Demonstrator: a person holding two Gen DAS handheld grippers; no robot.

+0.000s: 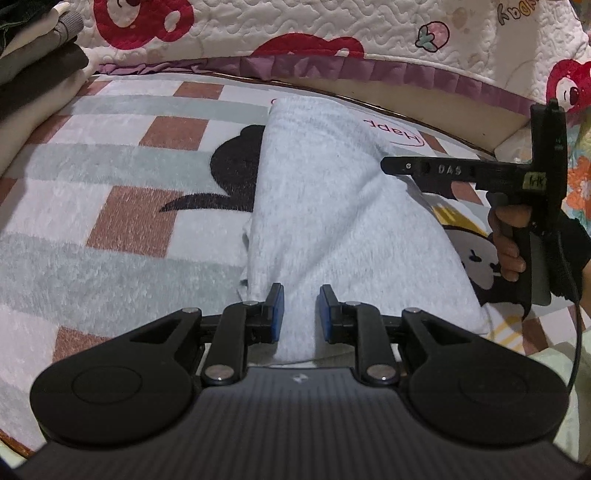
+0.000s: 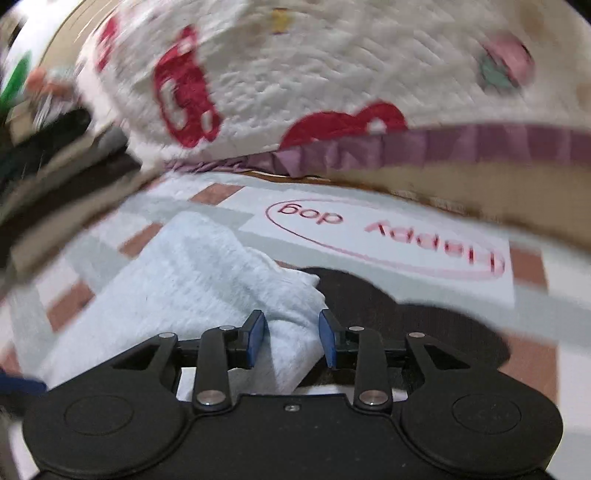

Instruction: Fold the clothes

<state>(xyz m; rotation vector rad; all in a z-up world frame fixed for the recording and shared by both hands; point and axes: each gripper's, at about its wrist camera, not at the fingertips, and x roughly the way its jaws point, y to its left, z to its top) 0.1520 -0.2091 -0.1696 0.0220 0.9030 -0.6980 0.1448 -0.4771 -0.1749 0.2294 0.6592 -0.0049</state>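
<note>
While the pale grey garment (image 1: 328, 221) is lying folded into a long, narrow strip across the checked rug (image 1: 110, 206), both tools are hanging over it with their jaws apart and gripping nothing. The cloth is running from the near edge of the rug away toward the bed, covering part of a black cartoon figure printed on the pile. The left gripper (image 1: 300, 312) is hovering at the near end of the strip, its blue pads (image 1: 277, 310) standing on either side of a raised fold without pinching it. The right gripper (image 2: 292, 338) is poised over a far corner of the same garment, its jaws likewise spread with the cloth lying loose between them; that view is blurring heavily, so whether the pads are touching the fabric cannot be told. In the left view a hand (image 1: 511, 243) is clasping the handle of the right tool at the right edge. On the rug past the garment an oval with pink lettering (image 2: 391, 240) is showing. Beyond the rug, a quilted bedspread (image 1: 332, 26) with red bears and a purple frill is hanging down, and a stack of folded clothes (image 1: 40, 70) is sitting at the far left.
</note>
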